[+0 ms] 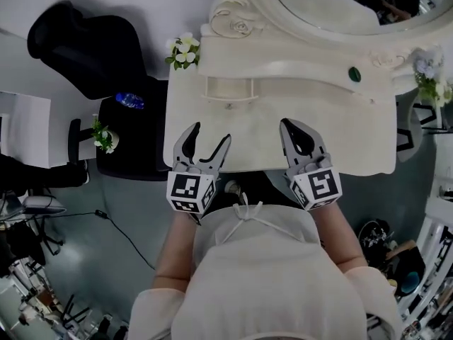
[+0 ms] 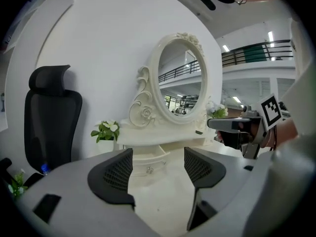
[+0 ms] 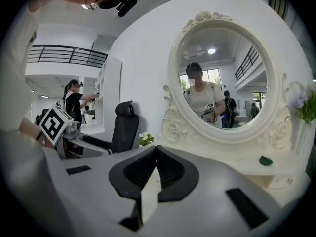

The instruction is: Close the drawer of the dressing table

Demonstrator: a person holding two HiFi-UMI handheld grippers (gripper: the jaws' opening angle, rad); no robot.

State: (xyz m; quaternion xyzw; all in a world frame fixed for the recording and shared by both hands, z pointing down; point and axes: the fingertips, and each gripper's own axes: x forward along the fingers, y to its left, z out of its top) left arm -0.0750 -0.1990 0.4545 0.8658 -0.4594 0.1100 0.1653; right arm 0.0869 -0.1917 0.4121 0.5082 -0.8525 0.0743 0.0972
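The cream dressing table [image 1: 354, 144] has a small drawer [image 1: 228, 91] standing pulled out under its mirror shelf, with a knob on its front. In the left gripper view the same drawer [image 2: 148, 163] lies straight ahead, between the jaws but well beyond them. My left gripper [image 1: 211, 133] hovers open over the tabletop, nothing between its fingers [image 2: 114, 179]. My right gripper [image 1: 291, 126] is shut and empty, beside it over the table's middle. In the right gripper view its pads [image 3: 165, 169] meet at the tips.
An oval mirror [image 1: 340, 6] rises at the back. A small green object [image 1: 354, 74] lies on the shelf at right. Flower pots [image 1: 184, 52] stand at the table's corners. A black chair [image 1: 92, 48] and a blue-capped bottle [image 1: 130, 100] are to the left.
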